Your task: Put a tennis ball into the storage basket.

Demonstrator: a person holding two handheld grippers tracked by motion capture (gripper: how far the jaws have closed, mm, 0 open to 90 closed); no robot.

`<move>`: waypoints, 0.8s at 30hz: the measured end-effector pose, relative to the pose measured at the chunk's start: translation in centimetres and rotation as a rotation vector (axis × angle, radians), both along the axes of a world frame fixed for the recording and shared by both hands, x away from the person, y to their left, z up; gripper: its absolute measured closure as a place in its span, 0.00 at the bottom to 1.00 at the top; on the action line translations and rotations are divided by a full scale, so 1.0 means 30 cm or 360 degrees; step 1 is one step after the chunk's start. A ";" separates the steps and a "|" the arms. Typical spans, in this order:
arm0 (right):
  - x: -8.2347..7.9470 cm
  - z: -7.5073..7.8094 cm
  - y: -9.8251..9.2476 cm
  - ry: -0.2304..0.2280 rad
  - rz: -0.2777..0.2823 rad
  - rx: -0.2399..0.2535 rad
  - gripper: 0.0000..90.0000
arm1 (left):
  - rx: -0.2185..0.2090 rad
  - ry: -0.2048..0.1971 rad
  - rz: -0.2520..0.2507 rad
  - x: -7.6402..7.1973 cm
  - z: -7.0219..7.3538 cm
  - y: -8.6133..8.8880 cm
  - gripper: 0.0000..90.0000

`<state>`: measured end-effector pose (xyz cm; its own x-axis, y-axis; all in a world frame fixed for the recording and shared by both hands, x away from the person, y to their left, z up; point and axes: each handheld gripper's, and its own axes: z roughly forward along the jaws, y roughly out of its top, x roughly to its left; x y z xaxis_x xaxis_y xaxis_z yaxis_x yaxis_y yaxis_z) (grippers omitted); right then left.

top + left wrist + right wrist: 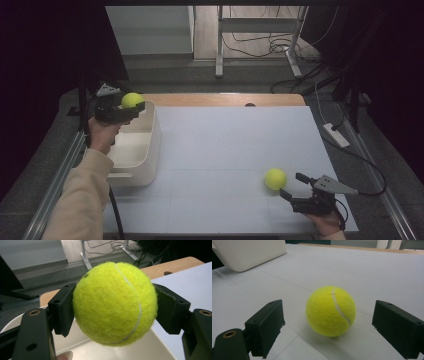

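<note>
The ball in my left claw (113, 312) is a fuzzy yellow-green tennis ball (115, 303) with a pale curved seam running down its face. The two black pads press its sides, so this claw is clamped tight on it. In the high view I hold that claw (131, 107) level above the far end of the white bin (149, 150), my left forearm in its cream sleeve (82, 197) rising from the bottom edge, hand wrapped round the grip. The ball hangs over the bin's opening, clear of its walls.

My right claw (291, 186) sits low near the right front corner of the desk (225, 140), pointing towards the left. Its jaws stand wide apart and hold nothing. A second tennis ball (330, 310), same colour and same pale seam, rests on the white desk surface just ahead of them, in line with the gap but not touched by either pad; in the high view that ball (275, 178) lies just beside the jaw tips.

Count: two tennis balls, one bin, two claws.
</note>
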<state>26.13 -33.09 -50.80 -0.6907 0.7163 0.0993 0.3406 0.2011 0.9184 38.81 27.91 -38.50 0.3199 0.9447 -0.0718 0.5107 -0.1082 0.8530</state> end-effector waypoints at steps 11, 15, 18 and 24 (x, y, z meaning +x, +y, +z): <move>0.002 -0.001 0.002 0.0000 0.0001 -0.0003 0.11 | 0.0027 0.0075 0.0074 0.016 -0.022 0.035 0.30; 0.001 -0.001 0.002 0.0001 0.0002 -0.0002 0.11 | 0.0048 0.0107 0.0096 0.021 -0.028 0.043 0.30; 0.001 -0.001 0.001 0.0001 0.0004 -0.0001 0.11 | 0.0090 0.0160 0.0110 0.027 -0.038 0.051 0.29; 0.003 -0.002 -0.001 0.0003 0.0002 -0.0002 0.12 | 0.0111 0.0215 0.0120 0.032 -0.053 0.058 0.29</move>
<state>26.21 -33.11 -50.88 -0.6917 0.7153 0.0995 0.3419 0.2029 0.9176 39.78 29.66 -40.10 0.2397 0.9699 -0.0429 0.6290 -0.1215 0.7679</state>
